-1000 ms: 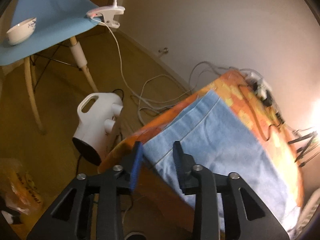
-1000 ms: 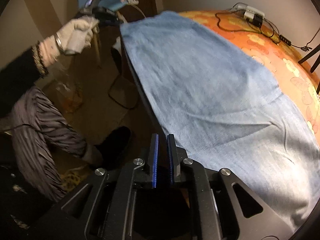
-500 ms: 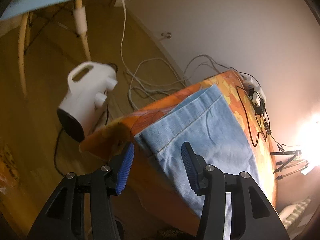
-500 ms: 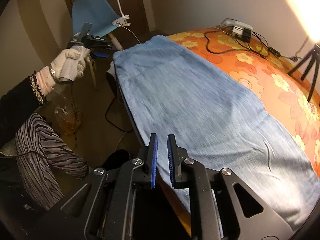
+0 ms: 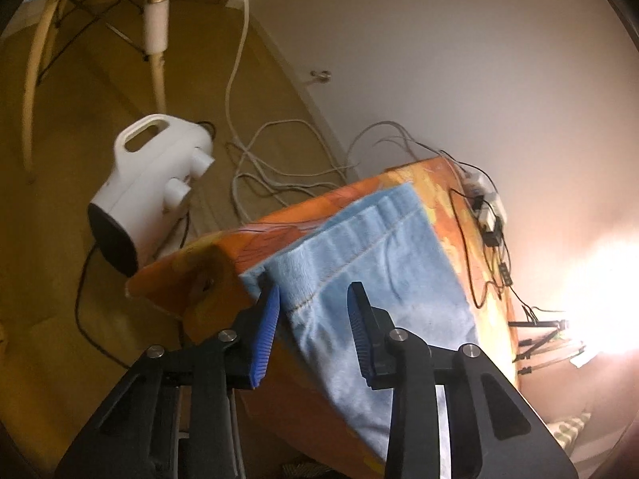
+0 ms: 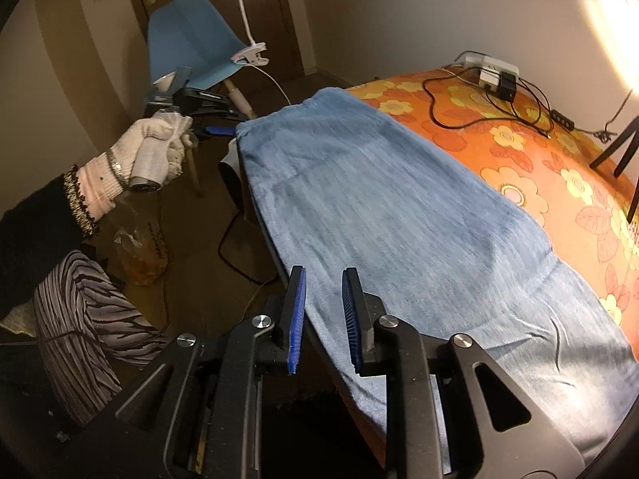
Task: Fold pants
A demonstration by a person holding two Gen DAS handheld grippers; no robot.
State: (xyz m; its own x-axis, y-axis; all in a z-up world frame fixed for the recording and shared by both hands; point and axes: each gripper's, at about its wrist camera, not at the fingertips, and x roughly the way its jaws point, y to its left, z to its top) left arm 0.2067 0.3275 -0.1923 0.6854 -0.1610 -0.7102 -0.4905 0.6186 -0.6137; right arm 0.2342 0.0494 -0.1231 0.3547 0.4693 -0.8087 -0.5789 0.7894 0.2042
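Light blue pants (image 6: 399,199) lie flat along the near edge of a table with an orange flowered cloth (image 6: 539,151). My left gripper (image 5: 313,319) hovers at the table's corner, its jaws closing. The hem corner of the pants (image 5: 383,263) shows between the blue pads, which do not visibly press on it. In the right wrist view a gloved hand (image 6: 155,155) holds that left gripper (image 6: 223,127) at the far hem. My right gripper (image 6: 323,303) is over the pants' near edge, further down the leg. Its jaws are opening and grip nothing.
A white fan heater (image 5: 147,183) and loose cables (image 5: 279,159) lie on the floor beyond the table corner. A blue chair (image 6: 187,44) carries a clip lamp (image 6: 251,54). A power strip (image 6: 491,70) and tripod legs (image 6: 623,147) sit on the cloth. A striped trouser leg (image 6: 88,319) is at left.
The left gripper sank and rolled toward the hem corner, its jaws widening then narrowing. The right gripper's shut jaws parted as it drew back and rose off the pants' edge.
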